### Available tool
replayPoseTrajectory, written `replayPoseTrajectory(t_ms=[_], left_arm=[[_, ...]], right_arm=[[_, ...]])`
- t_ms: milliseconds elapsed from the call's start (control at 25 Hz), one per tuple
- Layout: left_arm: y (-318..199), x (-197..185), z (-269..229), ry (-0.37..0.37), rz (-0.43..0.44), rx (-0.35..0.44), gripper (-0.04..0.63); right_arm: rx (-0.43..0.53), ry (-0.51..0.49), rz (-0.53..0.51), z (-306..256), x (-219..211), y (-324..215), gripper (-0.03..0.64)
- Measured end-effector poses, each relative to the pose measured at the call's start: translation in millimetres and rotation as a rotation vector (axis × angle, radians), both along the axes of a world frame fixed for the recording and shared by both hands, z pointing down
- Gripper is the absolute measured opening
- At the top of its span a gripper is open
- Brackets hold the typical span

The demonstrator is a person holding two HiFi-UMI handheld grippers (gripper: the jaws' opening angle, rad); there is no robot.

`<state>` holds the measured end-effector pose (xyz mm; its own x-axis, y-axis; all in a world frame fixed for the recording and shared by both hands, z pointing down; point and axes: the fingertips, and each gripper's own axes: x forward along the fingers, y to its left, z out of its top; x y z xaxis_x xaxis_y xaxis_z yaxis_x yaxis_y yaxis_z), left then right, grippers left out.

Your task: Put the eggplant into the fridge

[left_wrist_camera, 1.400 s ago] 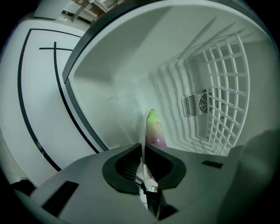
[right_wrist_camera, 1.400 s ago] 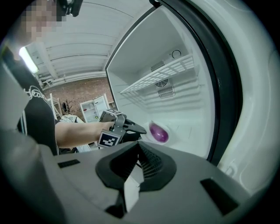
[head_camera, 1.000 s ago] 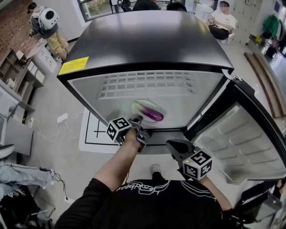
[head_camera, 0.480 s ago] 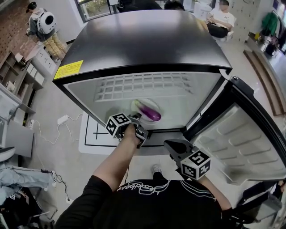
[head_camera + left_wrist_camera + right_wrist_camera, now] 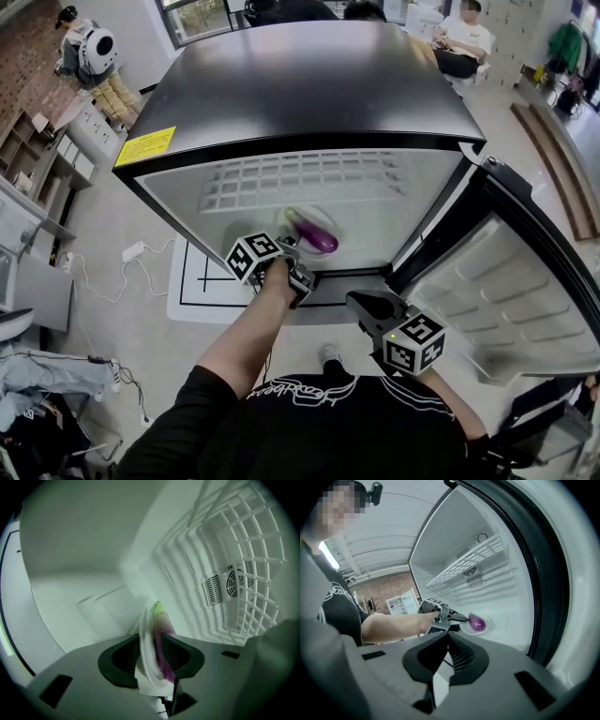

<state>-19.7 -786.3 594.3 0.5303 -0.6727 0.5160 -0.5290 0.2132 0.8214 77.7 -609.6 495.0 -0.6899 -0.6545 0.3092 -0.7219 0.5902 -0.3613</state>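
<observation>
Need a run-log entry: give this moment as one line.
left tool: jaws just opened, plate rim between | eggplant: on plate, inside fridge | right tool: shut, empty

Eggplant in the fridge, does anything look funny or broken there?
Nothing stands out. The eggplant lies on its plate on the fridge floor, and nothing has spilled. The left gripper has just been opening its jaws, with the plate's rim between them.

Left gripper [image 5: 290, 248] has just been opening its jaws. The plate [image 5: 302, 225] carrying the eggplant [image 5: 317, 240] stands between them, no longer clamped.
</observation>
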Motion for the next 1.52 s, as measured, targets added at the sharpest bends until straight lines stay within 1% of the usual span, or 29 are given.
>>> replayPoseTrajectory(t_ms=[120, 200, 240, 480, 600, 680, 760, 920, 1040, 1080, 1160, 1200, 1240, 1320, 1440, 1520], left_arm=[[2, -4, -2, -0.070, 0.012, 0.025, 0.147], [4, -8, -2, -0.119, 0.019, 0.034, 0.150], [5, -9, -2, -0.127, 0.020, 0.034, 0.153], [19, -14, -7, -0.077, 0.014, 0.033, 0.157], [28, -16, -12, -0.050, 0.035, 0.048, 0.156], [35, -15, -20, -0.048, 0.063, 0.073, 0.156], [44, -10, -32, -0.026, 0.098, 0.111, 0.156], [76, 6, -65, 0.140, 0.182, 0.185, 0.155], [103, 13, -90, 0.182, 0.268, 0.267, 0.152], [113, 14, -99, 0.192, 0.293, 0.290, 0.134], [133, 15, -117, 0.216, 0.337, 0.332, 0.031], [143, 16, -126, 0.227, 0.362, 0.360, 0.027], [153, 16, -136, 0.233, 0.389, 0.393, 0.013], [172, 15, -154, 0.223, 0.449, 0.470, 0.010], [203, 10, -175, 0.167, 0.528, 0.584, 0.009], [222, 3, -184, 0.113, 0.556, 0.635, 0.009]], right_arm=[[0.008, -0.011, 0.001, -2, -2, 1, 0.006], [0.005, -0.017, -0.002, -2, -3, 2, 0.006], [0.002, -0.020, -0.002, -2, -3, 3, 0.006], [0.001, -0.022, -0.015, -4, -9, 7, 0.006], [0.005, -0.019, -0.021, -6, -12, 10, 0.006], [0.011, -0.018, -0.024, -8, -14, 12, 0.006], [0.018, -0.019, -0.022, -11, -14, 14, 0.006], [0.034, -0.018, -0.011, -18, -14, 21, 0.006], [0.055, -0.011, -0.005, -25, -15, 29, 0.006], [0.064, -0.007, -0.002, -28, -15, 32, 0.006], [0.083, -0.002, 0.006, -34, -15, 39, 0.006], [0.091, 0.000, 0.010, -37, -15, 43, 0.006], [0.099, 0.004, 0.013, -39, -15, 46, 0.006], [0.111, 0.016, 0.015, -40, -18, 55, 0.006], [0.118, 0.020, 0.016, -42, -26, 72, 0.006], [0.126, 0.022, 0.017, -47, -32, 84, 0.006]])
